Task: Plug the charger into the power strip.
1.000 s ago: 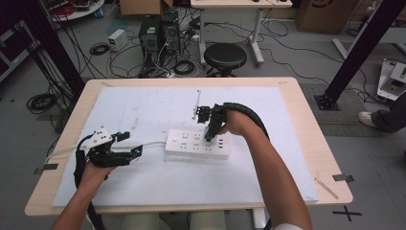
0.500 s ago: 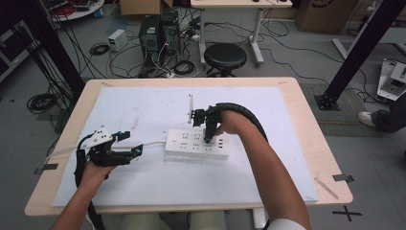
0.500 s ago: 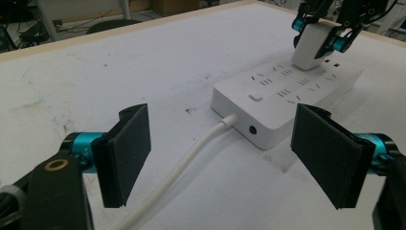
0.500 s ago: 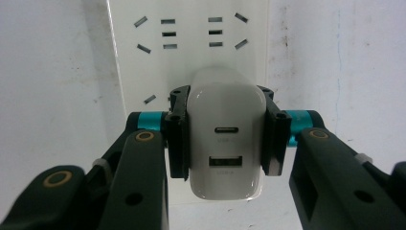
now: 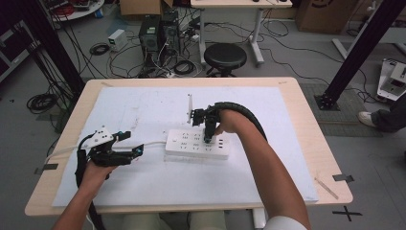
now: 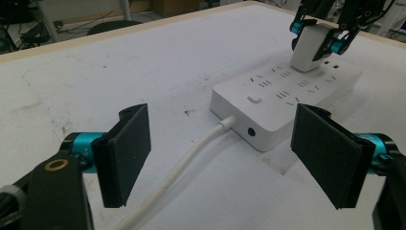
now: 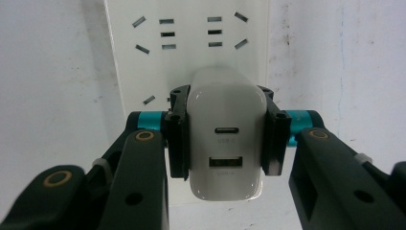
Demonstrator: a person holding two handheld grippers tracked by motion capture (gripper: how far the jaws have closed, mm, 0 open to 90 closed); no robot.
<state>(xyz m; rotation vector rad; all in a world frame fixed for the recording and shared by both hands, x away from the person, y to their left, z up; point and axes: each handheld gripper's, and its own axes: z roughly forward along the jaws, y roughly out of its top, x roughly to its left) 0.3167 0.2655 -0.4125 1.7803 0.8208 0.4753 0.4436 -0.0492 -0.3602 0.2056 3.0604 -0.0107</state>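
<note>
Right tongs [image 7: 222,143] clamped on the white charger [image 7: 225,139], one pad on each side face. The right gripper view looks straight down on the charger's top face, so both its ports are readable, with the power strip [image 7: 191,57] and its slot rows just beyond it. The high view gives the layout instead: strip [image 5: 197,143] mid-worktop [image 5: 306,143] on the white sheet [image 5: 143,105], right tongs [image 5: 208,136] pointing down over its right half, charger itself too small to make out there. The left gripper view fills in the side-on angle: charger [image 6: 306,48] upright with its base on the strip's [image 6: 287,103] top face near the far end; whether the pins are fully seated I can't tell. Left tongs [image 6: 230,158] stand open, nothing gripped, with the strip's white cable [image 6: 184,167] running on the sheet between the pads without touching either. In the high view the left tongs [image 5: 136,152] sit just left of the strip's cable end.
</note>
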